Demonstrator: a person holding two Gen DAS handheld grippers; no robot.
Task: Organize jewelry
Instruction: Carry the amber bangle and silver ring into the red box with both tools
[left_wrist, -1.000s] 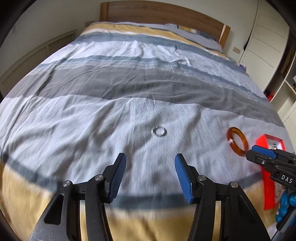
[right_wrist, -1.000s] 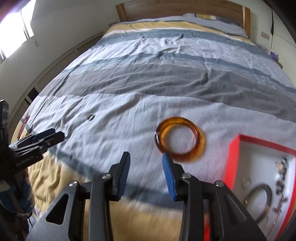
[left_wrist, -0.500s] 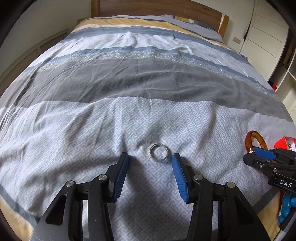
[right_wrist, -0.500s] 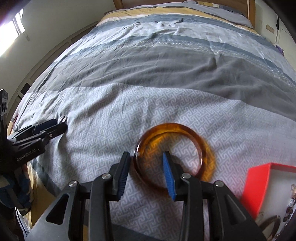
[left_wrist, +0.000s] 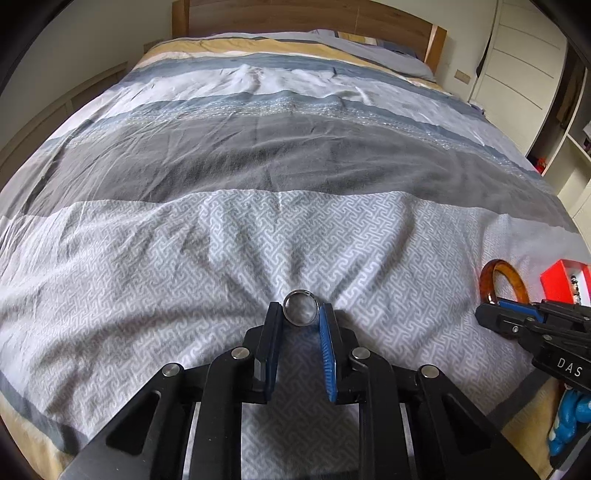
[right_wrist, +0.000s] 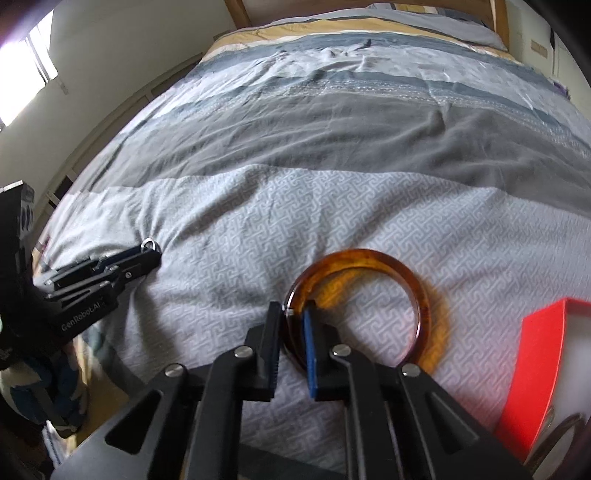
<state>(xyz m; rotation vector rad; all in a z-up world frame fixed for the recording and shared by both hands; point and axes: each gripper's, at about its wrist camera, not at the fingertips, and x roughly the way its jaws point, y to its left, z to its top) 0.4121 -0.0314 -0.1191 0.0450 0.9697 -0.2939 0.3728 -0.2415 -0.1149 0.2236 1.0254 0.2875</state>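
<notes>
Left gripper (left_wrist: 301, 314): jaws have just been closing and now clamp a small silver ring (left_wrist: 300, 307) between the fingertips; the ring stands on edge at the very tips, low against the bed cover (left_wrist: 258, 229), which puckers in folds around that spot. Right gripper (right_wrist: 293, 317): jaws have likewise just been closing and are now clamped on the near left rim of an amber bangle (right_wrist: 369, 280), one finger outside the hoop and one inside it. The remainder of the bangle lies on the patterned grey-and-white band of the cover, casting an orange tint on the cloth beneath. A red box (right_wrist: 535, 369) sits just to the right of the bangle, near but not touching it as far as can be told; its contents are blurred in the right wrist view, and only a dark curved item shows at its lower edge. In the left wrist view the right gripper appears at the right margin with the bangle rising above its tips and the red box behind. The two grippers are well apart on the same band of the bed cover. A wooden headboard (left_wrist: 306, 18) stands at the far end of the bed.
</notes>
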